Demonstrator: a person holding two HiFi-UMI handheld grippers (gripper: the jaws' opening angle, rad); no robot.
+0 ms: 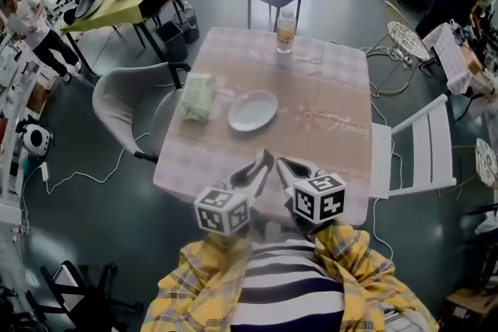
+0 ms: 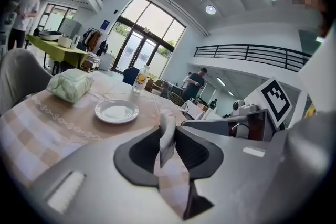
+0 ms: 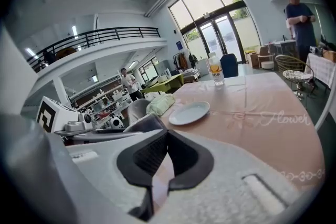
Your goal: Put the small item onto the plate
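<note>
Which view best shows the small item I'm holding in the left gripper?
Left gripper view: the small white item stands pinched between the fingers. Head view loses it at the left gripper; right gripper view doesn't show it.

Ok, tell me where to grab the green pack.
Take the pack across its short width, near the middle, coming down from above. It lies flat and soft with its long side running away from you, and the plate sits close on its right, so a side approach looks cramped. The left tool holds a white slip; use the right tool.
</note>
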